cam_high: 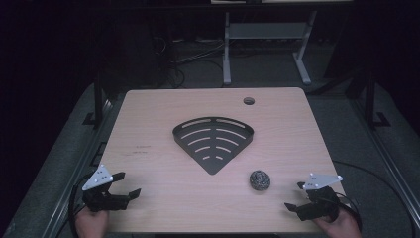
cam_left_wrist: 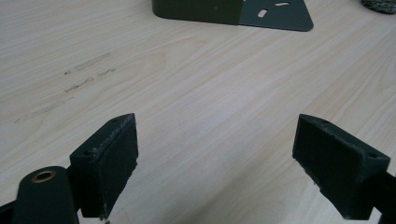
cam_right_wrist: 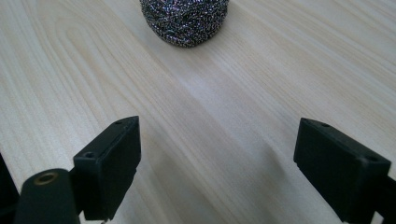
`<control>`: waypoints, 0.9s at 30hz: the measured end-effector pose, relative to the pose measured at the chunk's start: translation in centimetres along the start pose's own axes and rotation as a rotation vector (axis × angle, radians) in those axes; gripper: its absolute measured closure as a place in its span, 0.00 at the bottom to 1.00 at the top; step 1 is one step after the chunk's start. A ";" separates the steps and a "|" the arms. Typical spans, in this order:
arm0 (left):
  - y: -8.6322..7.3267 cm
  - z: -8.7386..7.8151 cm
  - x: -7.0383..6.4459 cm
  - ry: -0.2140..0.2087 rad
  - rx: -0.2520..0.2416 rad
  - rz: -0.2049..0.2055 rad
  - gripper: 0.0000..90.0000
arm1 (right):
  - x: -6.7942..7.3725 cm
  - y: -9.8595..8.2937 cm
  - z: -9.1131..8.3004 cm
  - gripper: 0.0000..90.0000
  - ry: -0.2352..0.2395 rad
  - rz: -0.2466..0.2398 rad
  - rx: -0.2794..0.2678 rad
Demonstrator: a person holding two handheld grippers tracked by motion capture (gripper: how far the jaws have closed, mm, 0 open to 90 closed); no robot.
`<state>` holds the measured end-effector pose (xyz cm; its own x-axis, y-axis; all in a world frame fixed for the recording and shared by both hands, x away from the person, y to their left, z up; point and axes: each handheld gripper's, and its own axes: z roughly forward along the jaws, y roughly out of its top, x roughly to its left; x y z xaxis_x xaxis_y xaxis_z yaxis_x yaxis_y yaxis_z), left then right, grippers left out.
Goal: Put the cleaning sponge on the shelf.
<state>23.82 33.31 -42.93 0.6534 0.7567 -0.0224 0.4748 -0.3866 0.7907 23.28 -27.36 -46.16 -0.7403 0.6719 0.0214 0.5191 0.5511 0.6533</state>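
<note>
On the bench [cam_high: 148, 168], the steel-wool ball [cam_high: 260, 180] lies just ahead of the right gripper [cam_high: 299, 197], fingers spread to take it, while the left gripper [cam_high: 126, 184] waits, fingers likewise spread, empty.

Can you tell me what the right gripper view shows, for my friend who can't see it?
A sparkly metal scrubber ball sits on a light wooden table, straight ahead of the right gripper. Its two black jaws stand wide apart with nothing between them.
</note>
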 end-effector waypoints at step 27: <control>0.3 1.1 -1.1 -0.026 0.025 0.033 0.15 | 1.5 3.9 0.6 0.17 0.030 -0.073 0.030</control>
<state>23.87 31.83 -43.34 0.6840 0.7294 -0.0129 0.4669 -0.4241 0.7760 24.40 -23.94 -44.02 -0.7891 0.6143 -0.0021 0.4757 0.6132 0.6307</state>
